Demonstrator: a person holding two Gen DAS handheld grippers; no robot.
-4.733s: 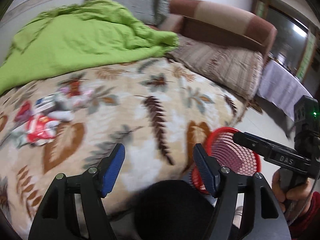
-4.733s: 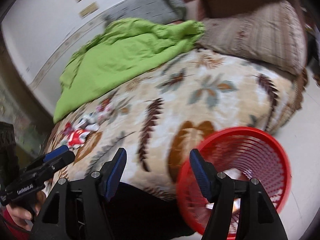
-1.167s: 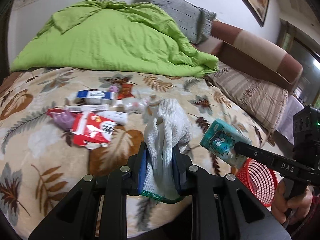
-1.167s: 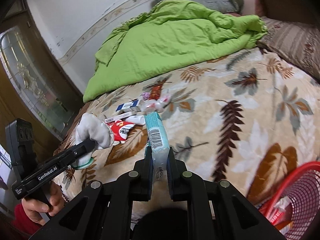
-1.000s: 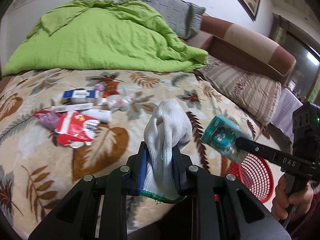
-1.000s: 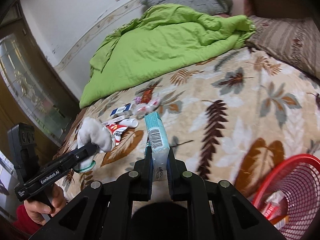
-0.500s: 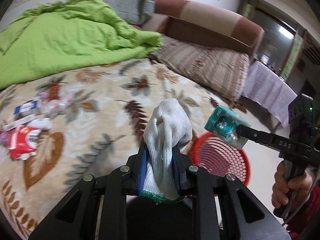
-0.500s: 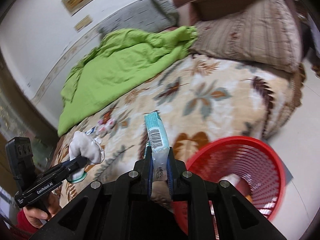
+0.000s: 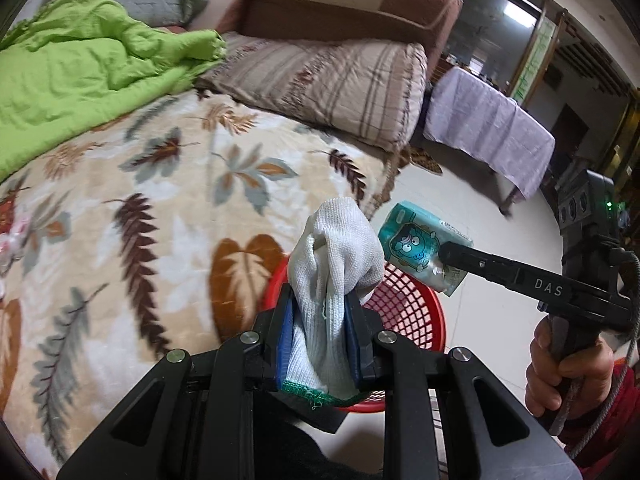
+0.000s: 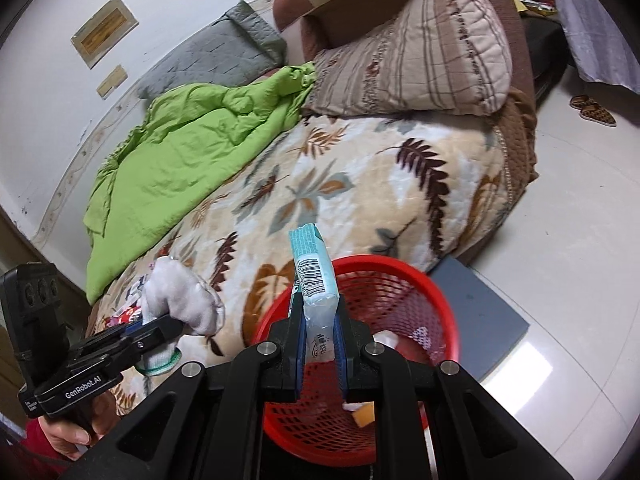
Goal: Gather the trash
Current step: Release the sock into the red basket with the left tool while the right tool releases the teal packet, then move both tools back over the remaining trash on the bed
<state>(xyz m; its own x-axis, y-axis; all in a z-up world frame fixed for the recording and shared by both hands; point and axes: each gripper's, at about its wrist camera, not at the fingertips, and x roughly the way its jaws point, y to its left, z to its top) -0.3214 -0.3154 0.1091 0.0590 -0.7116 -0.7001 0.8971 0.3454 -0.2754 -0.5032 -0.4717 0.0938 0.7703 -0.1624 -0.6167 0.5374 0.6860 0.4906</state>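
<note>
My left gripper is shut on a white knit glove with a green cuff, which sticks up between the blue pads. In the right wrist view the same glove hangs over the bed's edge, left of the basket. My right gripper is shut on a teal tissue pack with a barcode, held upright above the red mesh basket. The left wrist view shows that pack over the basket, which stands on the floor beside the bed and holds a few scraps.
The bed has a leaf-patterned blanket, a green quilt and a striped pillow. More wrappers lie far left on the blanket. A grey mat lies under the basket. A covered table stands beyond.
Both grippers swung right, away from the litter pile toward the bed's foot end. The red basket now sits directly under the tissue pack and close below the glove. Both grips are unchanged.
</note>
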